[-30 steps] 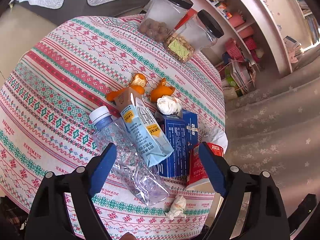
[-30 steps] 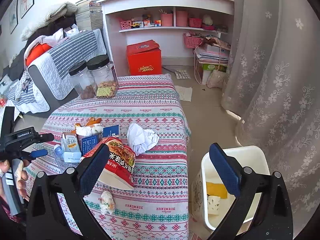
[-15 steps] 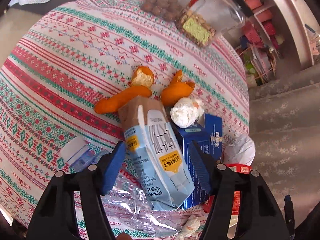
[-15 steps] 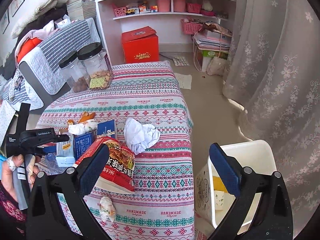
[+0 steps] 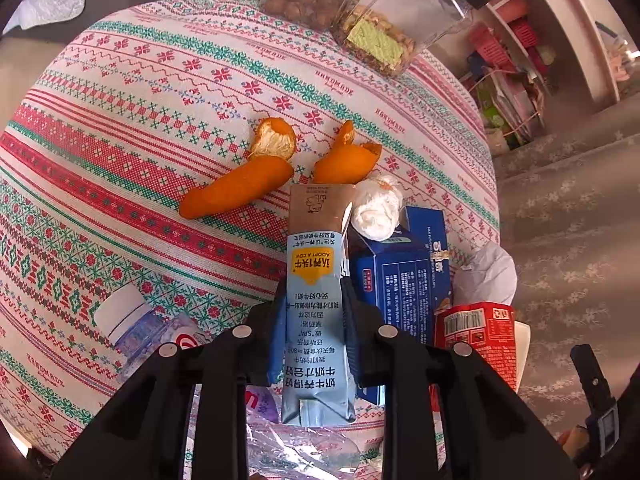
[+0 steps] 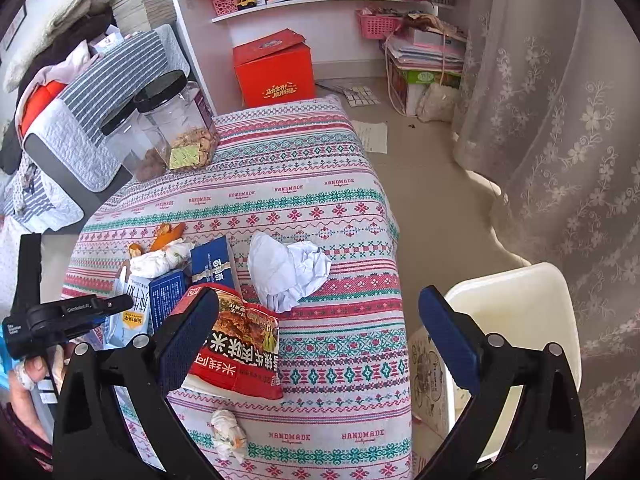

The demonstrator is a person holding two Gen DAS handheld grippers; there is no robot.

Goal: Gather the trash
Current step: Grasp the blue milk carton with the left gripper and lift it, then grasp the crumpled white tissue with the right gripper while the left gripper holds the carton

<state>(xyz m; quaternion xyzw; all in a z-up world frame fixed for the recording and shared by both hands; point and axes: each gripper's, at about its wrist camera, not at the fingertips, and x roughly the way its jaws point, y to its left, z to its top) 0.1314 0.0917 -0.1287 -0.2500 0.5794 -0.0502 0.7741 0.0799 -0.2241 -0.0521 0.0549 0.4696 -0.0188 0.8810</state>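
Since the trash sits heaped at the table's near edge, the left gripper (image 5: 314, 320) goes for the top piece first: its jaws are closing on the milk carton (image 5: 316, 300), pads already pinching its sides, so it should lift clear of the bottle (image 5: 132, 328) and blue box (image 5: 404, 276). Right gripper (image 6: 320, 340) hangs spread wide and empty, above the snack bag (image 6: 236, 352) and the bin (image 6: 516, 304) off the table's right edge, probably next up.

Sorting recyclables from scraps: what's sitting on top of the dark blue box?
A crumpled white tissue wad rests on the blue box's far end. The light-blue milk carton covers its left edge, hiding anything beneath.
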